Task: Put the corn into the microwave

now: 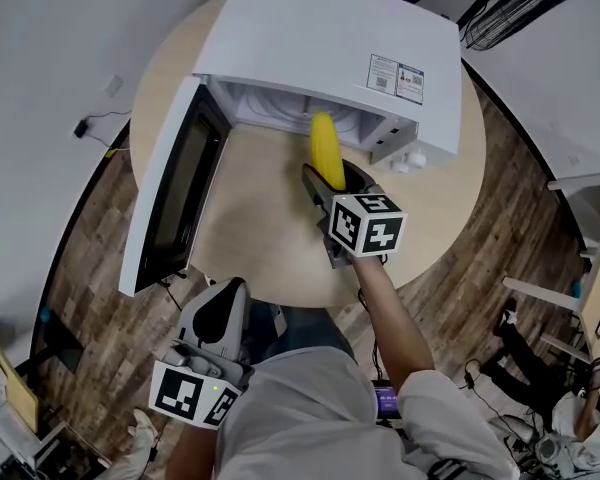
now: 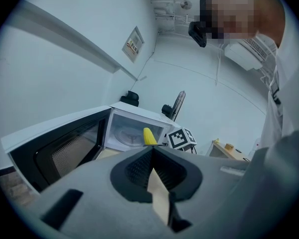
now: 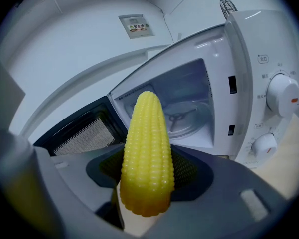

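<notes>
Clamping a yellow ribbed corn cob (image 3: 146,158), right claw (image 1: 330,183) faces the white box-shaped microwave (image 1: 320,43) at twelve o'clock; left claw (image 1: 232,290) closed, empty.

one corn (image 3: 145,156), one microwave (image 1: 310,38) with one open door (image 1: 170,188) and two knobs, upper (image 3: 283,94) and lower (image 3: 263,144), one round table (image 1: 270,218), two grippers, left gripper (image 1: 228,296) and right gripper (image 1: 335,180), two marker cubes, one each

- Bright, even room light; shadows on the worktop (image 1: 260,218) faint and soft.
- Head view sharp, little glare on the white microwave (image 1: 320,38).
- Both gripper views fisheye: dark round corners, bent lines at the edges.
- Corn (image 3: 147,153) close up, slightly soft; nearest foreground blurred.
</notes>
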Available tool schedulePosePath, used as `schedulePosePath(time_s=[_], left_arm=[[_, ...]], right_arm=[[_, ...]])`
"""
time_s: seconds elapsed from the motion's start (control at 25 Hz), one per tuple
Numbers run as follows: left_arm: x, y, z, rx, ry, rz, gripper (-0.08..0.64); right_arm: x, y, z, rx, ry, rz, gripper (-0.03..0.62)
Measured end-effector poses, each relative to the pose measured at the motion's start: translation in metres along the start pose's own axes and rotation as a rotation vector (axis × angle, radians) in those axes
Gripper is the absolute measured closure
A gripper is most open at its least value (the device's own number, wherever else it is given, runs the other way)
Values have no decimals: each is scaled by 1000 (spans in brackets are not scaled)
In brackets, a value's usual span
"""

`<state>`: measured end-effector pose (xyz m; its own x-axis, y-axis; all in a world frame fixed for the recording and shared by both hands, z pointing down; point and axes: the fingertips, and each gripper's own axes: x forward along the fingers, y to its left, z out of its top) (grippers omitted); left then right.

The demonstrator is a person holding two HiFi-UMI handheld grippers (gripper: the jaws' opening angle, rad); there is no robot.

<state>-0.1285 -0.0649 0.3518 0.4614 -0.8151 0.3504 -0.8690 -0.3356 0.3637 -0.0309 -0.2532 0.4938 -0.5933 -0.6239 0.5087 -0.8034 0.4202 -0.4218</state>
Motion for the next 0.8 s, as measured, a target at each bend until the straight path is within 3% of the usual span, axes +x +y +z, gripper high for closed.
schedulePosePath(time_s=[0.8], left_arm=[[4,16,0,-6,24,34,568]], right_arm=[[64,-45,15,14,18,-114,328]])
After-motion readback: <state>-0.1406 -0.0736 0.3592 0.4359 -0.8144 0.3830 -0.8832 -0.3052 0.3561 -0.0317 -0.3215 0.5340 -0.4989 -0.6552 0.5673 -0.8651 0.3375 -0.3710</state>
